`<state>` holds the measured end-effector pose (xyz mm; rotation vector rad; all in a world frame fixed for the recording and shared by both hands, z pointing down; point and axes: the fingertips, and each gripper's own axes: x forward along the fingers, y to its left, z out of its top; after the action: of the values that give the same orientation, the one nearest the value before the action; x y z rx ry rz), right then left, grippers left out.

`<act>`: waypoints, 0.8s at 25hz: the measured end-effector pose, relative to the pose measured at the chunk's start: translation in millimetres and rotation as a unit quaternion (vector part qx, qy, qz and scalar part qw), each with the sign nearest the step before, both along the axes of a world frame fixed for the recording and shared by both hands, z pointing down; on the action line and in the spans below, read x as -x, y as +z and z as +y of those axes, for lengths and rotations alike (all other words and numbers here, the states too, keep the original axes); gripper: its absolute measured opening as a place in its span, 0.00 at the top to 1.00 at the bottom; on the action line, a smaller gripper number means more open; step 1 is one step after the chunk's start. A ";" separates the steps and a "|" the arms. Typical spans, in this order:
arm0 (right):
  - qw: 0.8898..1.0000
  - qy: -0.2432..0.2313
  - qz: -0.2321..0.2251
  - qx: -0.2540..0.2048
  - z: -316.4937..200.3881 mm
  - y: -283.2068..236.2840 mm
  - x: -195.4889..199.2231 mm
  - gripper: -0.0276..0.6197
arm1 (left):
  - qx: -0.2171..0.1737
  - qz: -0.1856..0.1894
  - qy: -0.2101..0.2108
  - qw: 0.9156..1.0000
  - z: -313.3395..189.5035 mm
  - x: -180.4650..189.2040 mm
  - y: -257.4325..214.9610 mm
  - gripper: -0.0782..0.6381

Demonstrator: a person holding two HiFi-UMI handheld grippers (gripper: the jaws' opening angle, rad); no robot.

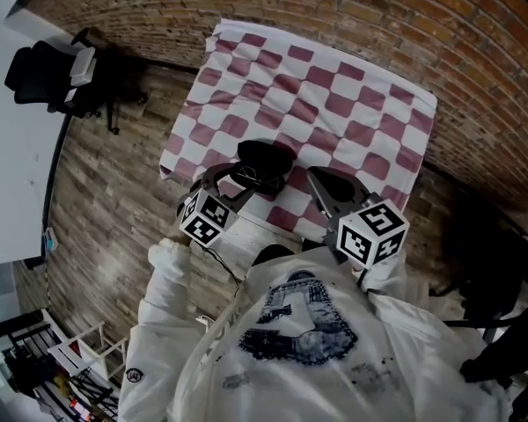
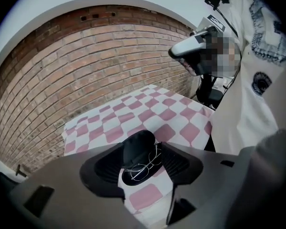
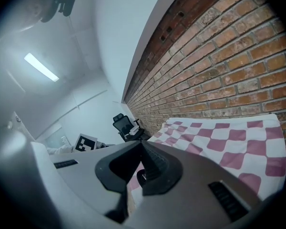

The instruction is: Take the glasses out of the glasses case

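An open black glasses case lies near the front edge of the red-and-white checked cloth. Thin wire-rimmed glasses rest at the case's near edge, partly over the cloth. My left gripper points steeply down at them. Its jaws stand wide open on either side of the case and glasses without touching them, as the left gripper view shows. My right gripper hovers just right of the case, jaws together at the tips and empty. In the right gripper view only cloth and a dark edge show below the tips.
A brick wall rises behind the table. A black office chair stands at the far left beside a white desk. The person's white sleeve and body are close to the table's front edge.
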<state>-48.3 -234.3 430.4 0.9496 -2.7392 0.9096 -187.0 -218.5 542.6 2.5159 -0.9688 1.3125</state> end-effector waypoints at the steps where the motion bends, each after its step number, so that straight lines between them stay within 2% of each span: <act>1: 1.000 0.001 0.000 0.001 -1.1 0.5 -0.5 0.94 | 0.004 -0.007 0.011 1.000 -1.2 -0.3 4.2 0.56; 8: 1.000 0.007 -0.001 0.007 -6.6 3.3 -4.8 0.94 | 0.021 -0.080 0.096 0.992 -6.6 -3.6 38.1 0.56; 10: 1.000 0.011 0.000 0.011 -7.8 6.3 -7.8 0.94 | 0.027 -0.105 0.122 0.987 -6.6 -5.0 48.9 0.56; 13: 1.000 0.017 0.002 0.017 -9.5 11.4 -12.3 0.94 | 0.034 -0.149 0.169 0.974 -3.5 -6.6 66.8 0.56; 15: 1.000 0.021 0.001 0.019 -11.0 12.8 -14.6 0.94 | 0.041 -0.162 0.186 0.968 -2.4 -7.9 74.8 0.56; 20: 0.999 0.027 0.001 0.022 -14.7 15.8 -18.2 0.94 | 0.057 -0.170 0.207 0.962 -4.5 -8.0 87.2 0.57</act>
<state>-30.1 -249.0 446.2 1.0202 -2.6919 0.9734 -179.0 -223.0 629.8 2.5374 -0.3976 1.9058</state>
